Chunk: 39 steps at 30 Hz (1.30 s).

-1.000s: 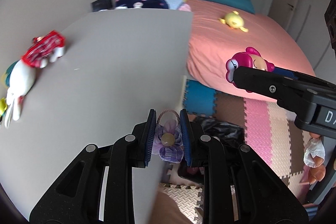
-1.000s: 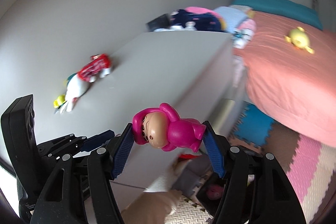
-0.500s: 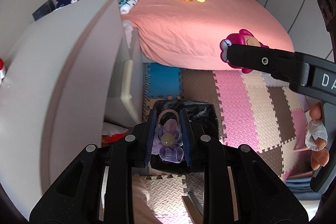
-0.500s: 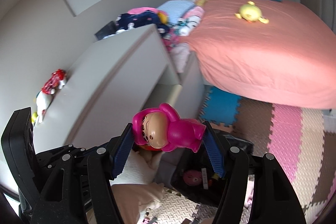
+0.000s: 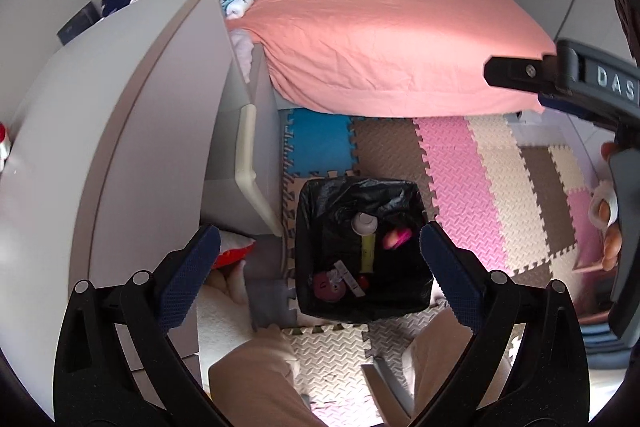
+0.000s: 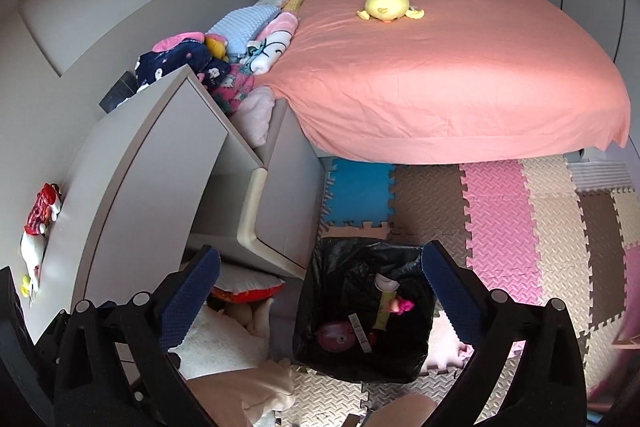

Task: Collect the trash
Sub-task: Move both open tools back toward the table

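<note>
A black-lined trash bin (image 5: pixel 308 211) stands on the foam floor mat below both grippers; it also shows in the right wrist view (image 6: pixel 328 267). My left gripper (image 5: pixel 320 277) is open and empty above it. My right gripper (image 6: pixel 320 293) is open and empty above it too. Inside the bin lie a pink figure (image 5: pixel 396 237), also in the right wrist view (image 6: pixel 402 306), a purple flower piece (image 5: pixel 364 223), a round pink toy (image 6: pixel 336 337) and other small items.
A grey dresser (image 6: pixel 132 187) stands at the left with a red-and-white plush (image 6: pixel 38 223) on top. A bed with a pink sheet (image 6: pixel 440 79) and a yellow plush (image 6: pixel 388 5) lies beyond. Coloured foam mats (image 6: pixel 500 219) cover the floor. The person's legs (image 5: pixel 260 379) are below.
Both grippers swung from the dresser top to above the bin and opened. The purple flower piece and the pink figure dropped out of them into the bin.
</note>
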### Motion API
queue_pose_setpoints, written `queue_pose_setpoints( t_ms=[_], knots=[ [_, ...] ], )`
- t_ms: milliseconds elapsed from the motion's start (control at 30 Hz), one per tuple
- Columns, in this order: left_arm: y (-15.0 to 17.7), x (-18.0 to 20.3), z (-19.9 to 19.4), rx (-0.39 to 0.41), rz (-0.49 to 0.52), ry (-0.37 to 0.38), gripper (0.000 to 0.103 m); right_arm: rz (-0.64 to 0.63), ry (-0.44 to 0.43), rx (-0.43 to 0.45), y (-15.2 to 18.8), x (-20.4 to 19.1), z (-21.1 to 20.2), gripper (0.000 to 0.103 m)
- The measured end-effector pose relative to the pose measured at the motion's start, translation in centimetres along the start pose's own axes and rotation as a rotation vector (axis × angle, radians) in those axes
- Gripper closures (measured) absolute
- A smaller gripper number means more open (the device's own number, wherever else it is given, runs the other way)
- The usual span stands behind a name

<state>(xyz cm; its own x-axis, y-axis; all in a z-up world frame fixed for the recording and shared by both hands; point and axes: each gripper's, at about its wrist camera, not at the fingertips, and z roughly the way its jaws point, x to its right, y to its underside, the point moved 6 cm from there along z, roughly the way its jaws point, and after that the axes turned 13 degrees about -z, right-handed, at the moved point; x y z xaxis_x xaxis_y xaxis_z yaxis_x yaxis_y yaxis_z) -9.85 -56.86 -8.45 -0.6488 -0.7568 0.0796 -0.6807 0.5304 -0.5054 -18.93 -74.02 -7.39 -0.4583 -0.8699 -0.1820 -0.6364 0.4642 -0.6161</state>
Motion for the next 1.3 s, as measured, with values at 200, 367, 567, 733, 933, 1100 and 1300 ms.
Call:
queue_pose_setpoints(
  t_ms=[200,367,567,733,933,1100,1300],
  knots=[
    [-0.4,-1.6,-0.6,0.018,-0.033,0.012,0.006,-0.019,-0.021,0.0,-0.4,-1.6,0.0,0.003],
    [-0.9,-3.8,-2.1,0.062,-0.065,0.002,0.006,-0.058,-0.096,0.034,-1.4,-5.0,-0.5,0.003],
    [-1.8,-8.6,-4.3,0.109,-0.109,-0.048,0.006,-0.129,-0.227,0.091,-3.2,-11.8,-1.1,0.003],
    [-2.5,-14.1,-6.8,0.159,-0.179,-0.113,0.006,-0.195,-0.32,0.089,-4.4,-18.1,-0.6,0.003],
    [-2.3,-22.1,-9.9,0.208,-0.286,-0.198,0.006,-0.241,-0.424,0.089,-5.4,-25.9,0.4,0.003],
    [-1.3,-28.8,-12.2,0.24,-0.389,-0.256,0.006,-0.308,-0.487,0.042,-5.6,-32.6,1.7,0.003],
    [-0.4,-36.3,-14.2,0.265,-0.495,-0.319,0.006,-0.391,-0.536,-0.001,-4.7,-40.1,3.3,0.003]
  ],
)
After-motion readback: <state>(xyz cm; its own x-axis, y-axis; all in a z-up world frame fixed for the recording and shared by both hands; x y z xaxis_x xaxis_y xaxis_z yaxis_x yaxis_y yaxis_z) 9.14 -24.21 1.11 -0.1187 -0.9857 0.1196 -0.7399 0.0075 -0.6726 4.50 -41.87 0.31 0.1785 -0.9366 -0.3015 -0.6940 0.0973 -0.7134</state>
